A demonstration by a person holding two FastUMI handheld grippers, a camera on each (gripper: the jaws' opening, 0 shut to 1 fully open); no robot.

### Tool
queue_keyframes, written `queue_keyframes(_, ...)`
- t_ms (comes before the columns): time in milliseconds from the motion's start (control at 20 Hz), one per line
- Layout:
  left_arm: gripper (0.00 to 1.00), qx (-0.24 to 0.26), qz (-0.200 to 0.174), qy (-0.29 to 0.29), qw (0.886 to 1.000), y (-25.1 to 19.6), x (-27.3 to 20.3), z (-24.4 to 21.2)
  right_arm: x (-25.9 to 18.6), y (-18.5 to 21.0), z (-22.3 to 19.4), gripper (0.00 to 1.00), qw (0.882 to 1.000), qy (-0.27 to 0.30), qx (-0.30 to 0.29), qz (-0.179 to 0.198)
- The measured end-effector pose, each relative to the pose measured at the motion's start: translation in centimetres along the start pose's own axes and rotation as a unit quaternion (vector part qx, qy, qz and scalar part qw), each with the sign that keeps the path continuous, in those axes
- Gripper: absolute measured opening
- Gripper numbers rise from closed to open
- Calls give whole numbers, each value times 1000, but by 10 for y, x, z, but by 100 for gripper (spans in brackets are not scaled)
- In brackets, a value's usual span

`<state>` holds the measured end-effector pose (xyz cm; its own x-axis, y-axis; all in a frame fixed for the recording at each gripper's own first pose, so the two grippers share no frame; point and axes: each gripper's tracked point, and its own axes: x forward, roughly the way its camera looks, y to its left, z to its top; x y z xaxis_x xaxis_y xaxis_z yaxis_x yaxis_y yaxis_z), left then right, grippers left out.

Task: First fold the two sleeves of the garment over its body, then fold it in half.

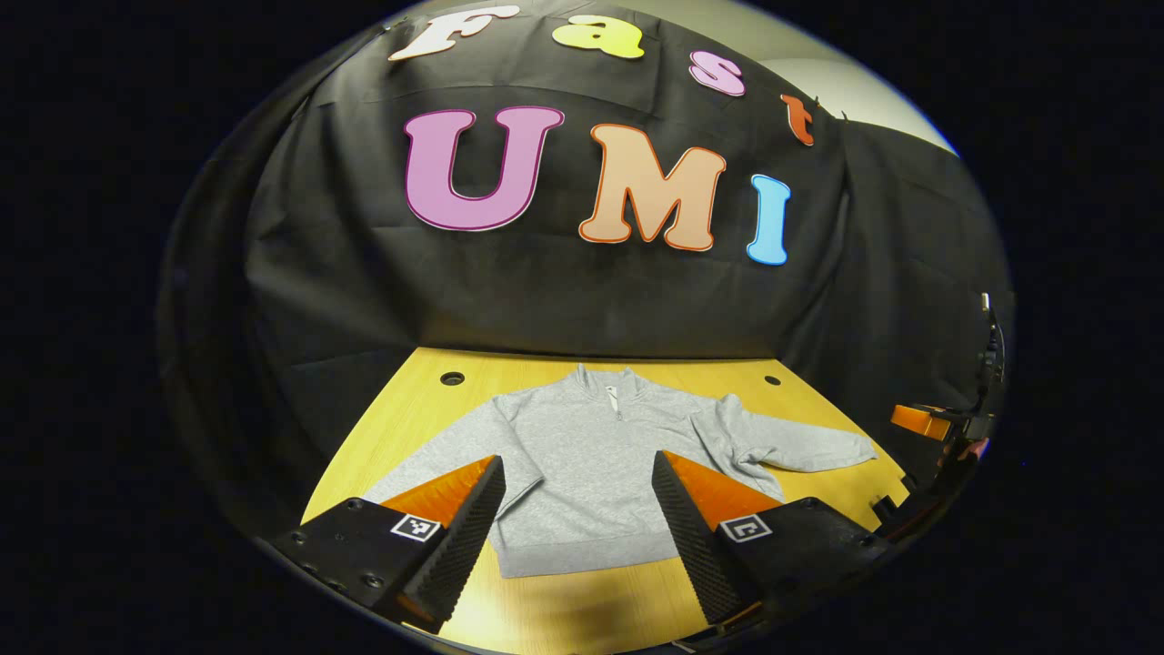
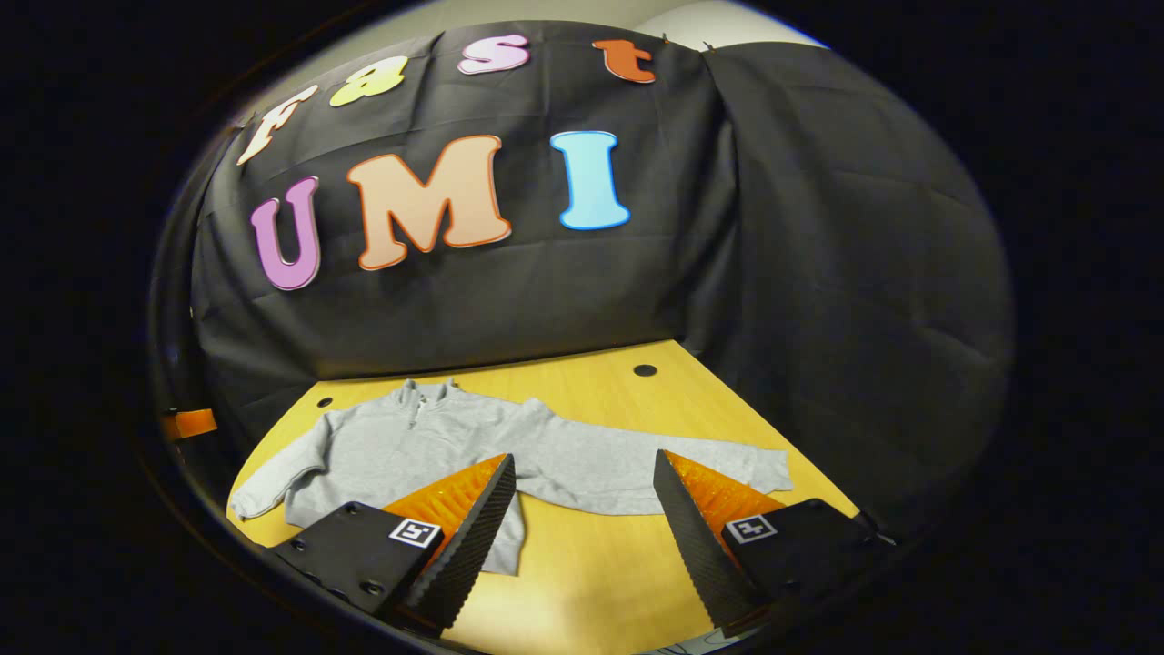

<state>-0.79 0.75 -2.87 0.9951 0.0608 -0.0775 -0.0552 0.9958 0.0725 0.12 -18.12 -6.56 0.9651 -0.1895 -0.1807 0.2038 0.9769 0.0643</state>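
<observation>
Lying flat and face up on the wooden table, the grey sweatshirt had its collar toward the black back wall and its hem toward the grippers, so its long axis ran away from both cameras while the sleeves stretched out crosswise. Neither sleeve was folded yet; by that layout the task stood at its first step. The left gripper hung above the near edge with its jaws wide apart and nothing between them, aimed at the hem and the middle of the body. The right gripper was likewise spread and empty, and in its own view the right sleeve ran straight across the gap between its fingers, with the cuff just beyond the outer finger. The left sleeve sloped down toward the left gripper's inner finger. Each sleeve therefore lay nearer its own-side gripper, and the right one looked best lined up for a first pinch near the cuff.
</observation>
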Motion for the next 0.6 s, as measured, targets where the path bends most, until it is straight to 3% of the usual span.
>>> queue_keyframes(350, 95, 3, 7, 10, 1000, -17, 0, -9, 50, -131, -13, 97, 996, 47, 23, -65)
queue_keyframes(450, 95, 2, 12, 15, 1000, -21, 2, -12, 67, -157, -23, 97, 995, 64, 17, -78)
queue_keyframes(500, 95, 1, 17, 18, 1000, -22, 2, -13, 76, -167, -29, 92, 994, 73, 12, -83)
queue_keyframes(600, 95, 3, 25, 23, 999, -26, 3, -15, 95, -180, -45, 97, 992, 98, 2, -82)
